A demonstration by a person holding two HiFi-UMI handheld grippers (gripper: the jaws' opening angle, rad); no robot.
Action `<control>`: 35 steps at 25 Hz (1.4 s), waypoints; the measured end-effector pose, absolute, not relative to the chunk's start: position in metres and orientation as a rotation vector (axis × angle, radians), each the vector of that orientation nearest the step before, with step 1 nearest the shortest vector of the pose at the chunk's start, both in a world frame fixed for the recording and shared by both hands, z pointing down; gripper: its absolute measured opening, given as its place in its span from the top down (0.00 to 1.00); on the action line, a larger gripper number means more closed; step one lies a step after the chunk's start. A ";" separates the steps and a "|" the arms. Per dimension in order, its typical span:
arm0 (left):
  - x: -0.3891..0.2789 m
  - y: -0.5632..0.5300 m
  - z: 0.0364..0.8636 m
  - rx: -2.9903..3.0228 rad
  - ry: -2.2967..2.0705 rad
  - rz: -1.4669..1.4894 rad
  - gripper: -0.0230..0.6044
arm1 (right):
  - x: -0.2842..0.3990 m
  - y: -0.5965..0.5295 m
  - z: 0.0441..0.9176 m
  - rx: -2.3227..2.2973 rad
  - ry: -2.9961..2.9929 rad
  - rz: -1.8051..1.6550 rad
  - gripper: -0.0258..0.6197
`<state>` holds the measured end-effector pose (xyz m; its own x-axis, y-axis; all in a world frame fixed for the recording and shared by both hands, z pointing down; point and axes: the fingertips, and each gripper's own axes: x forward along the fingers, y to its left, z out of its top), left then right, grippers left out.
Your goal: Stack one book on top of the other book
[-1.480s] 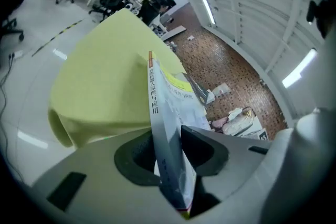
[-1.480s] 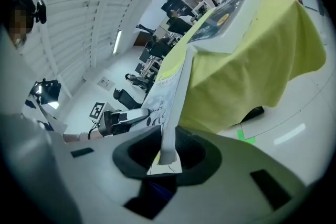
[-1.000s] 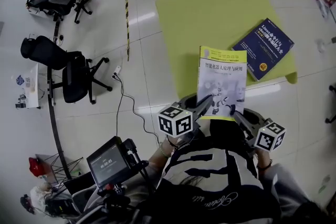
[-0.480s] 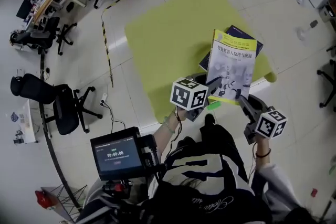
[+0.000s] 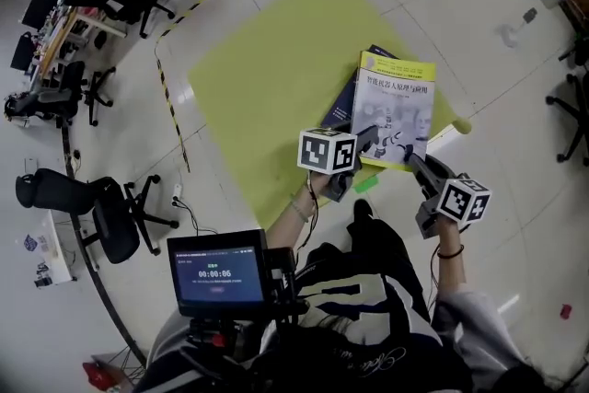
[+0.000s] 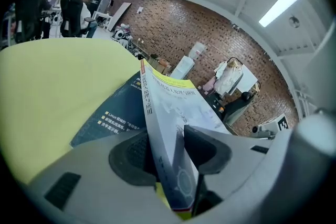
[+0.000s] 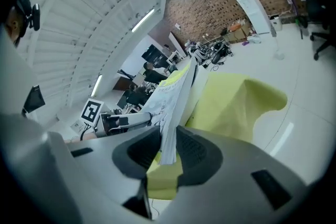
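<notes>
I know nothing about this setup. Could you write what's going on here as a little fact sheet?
setting: green mat on a pale tiled floor, office chairs nearby
white book: tilted, near edge raised, over the blue book
blue book: flat on the mat, mostly hidden under the white book
left gripper: jaws opening, white book's near edge between them
right gripper: closed on the white book's near edge
stacking: not yet done

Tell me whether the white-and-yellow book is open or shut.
Shut: the white-and-yellow book shows only its front cover, with its pages pressed together at the edge.
</notes>
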<state>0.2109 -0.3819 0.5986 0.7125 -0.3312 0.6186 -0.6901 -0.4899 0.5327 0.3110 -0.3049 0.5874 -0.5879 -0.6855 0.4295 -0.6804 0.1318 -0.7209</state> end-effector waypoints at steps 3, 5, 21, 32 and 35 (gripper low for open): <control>0.204 -0.381 0.599 2.096 -0.839 0.596 0.67 | 0.313 -0.303 0.595 -1.431 2.271 -1.523 0.82; 0.192 -0.377 0.597 2.098 -0.923 0.649 0.63 | 0.315 -0.303 0.599 -1.461 2.228 -1.531 0.82; 0.097 -0.286 0.489 2.205 -1.063 0.207 0.63 | 0.295 -0.238 0.559 -1.833 2.156 -1.220 0.76; 0.027 -0.168 0.465 2.395 -0.885 0.296 0.94 | 0.154 -0.127 0.501 -1.800 2.099 -1.006 0.90; 0.015 -0.137 0.471 2.428 -0.820 0.341 0.96 | 0.116 -0.087 0.505 -1.774 2.131 -1.021 0.96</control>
